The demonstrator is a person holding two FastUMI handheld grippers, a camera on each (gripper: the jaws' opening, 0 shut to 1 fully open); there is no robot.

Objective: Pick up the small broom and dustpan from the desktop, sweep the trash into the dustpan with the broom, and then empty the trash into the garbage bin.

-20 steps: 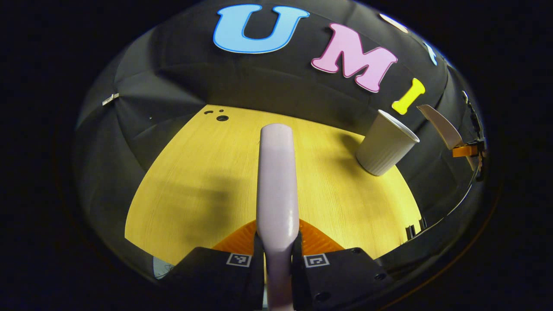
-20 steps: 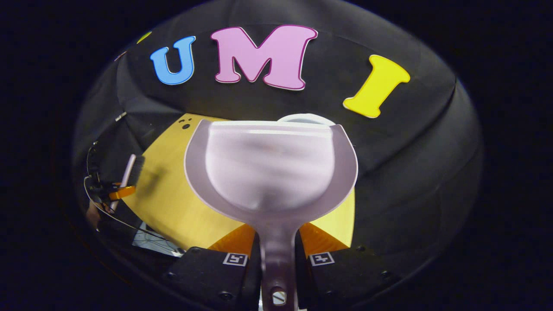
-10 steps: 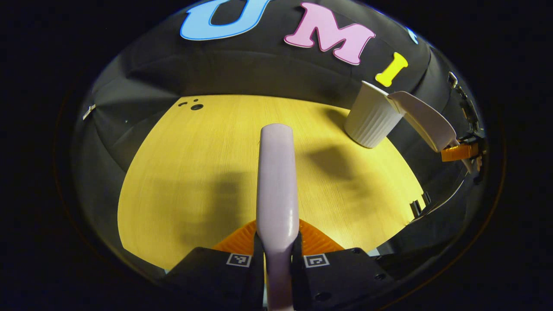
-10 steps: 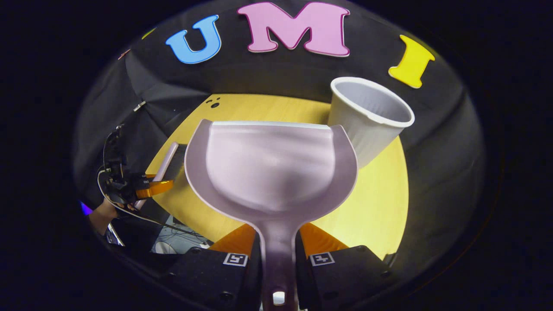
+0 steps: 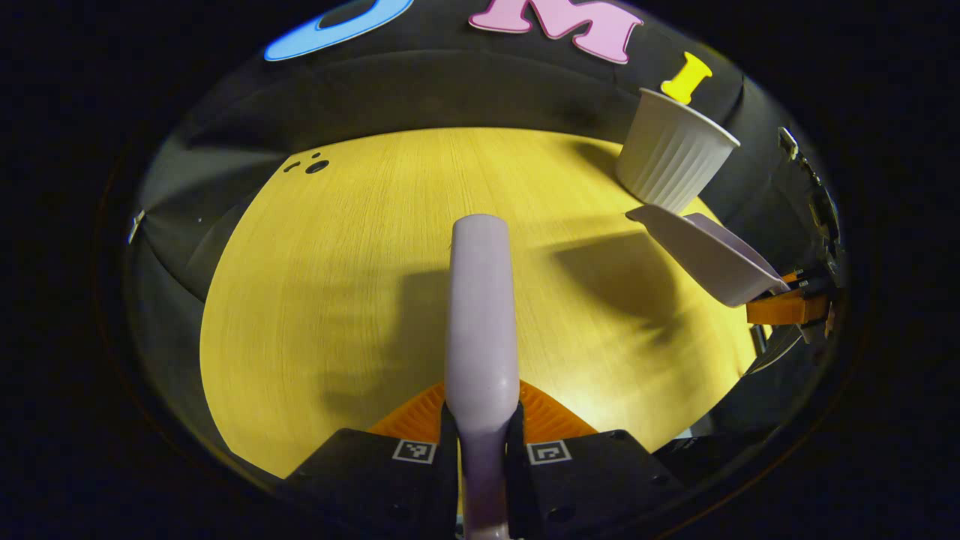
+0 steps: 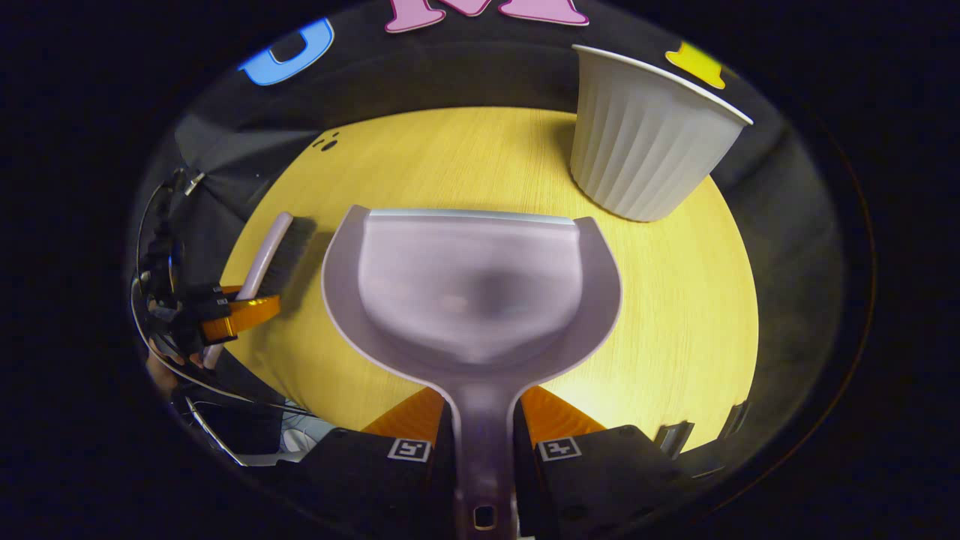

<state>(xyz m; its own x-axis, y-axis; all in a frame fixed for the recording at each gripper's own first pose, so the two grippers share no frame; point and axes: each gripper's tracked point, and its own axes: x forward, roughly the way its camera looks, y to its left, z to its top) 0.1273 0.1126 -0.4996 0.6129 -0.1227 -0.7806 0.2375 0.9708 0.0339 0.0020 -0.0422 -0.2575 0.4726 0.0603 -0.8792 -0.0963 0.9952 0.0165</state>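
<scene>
Dustpan (image 6: 471, 300) sits in your right tongs (image 6: 484, 442), both fingers pressed on its narrow handle just behind the scoop, with the scoop held out in front above the table (image 6: 675, 315). Your left tongs (image 5: 481, 442) are closed the same way on the pale handle of the broom (image 5: 480, 315); in the right gripper view its dark bristles (image 6: 292, 251) hang over the table's left edge. The ribbed white garbage bin (image 6: 645, 142) stands upright at the far right of the table, just beyond the pan's front lip. The scoop looks empty, though its inside is blurred, so you cannot rule out a small scrap. No trash shows on the bare wood. Judged from shape and finish, both tools are light, stiff, smooth plastic: they will not sag, but a glossy, rounded handle can twist or slide between flat pads if you swing fast. Hold the pan close to the scoop, as you do now, to keep leverage low; grip the broom low on its handle, clear of the bristles, which are the only soft part. The bin looks thin-walled and light, so a knock from the pan's lip could tip it.
</scene>
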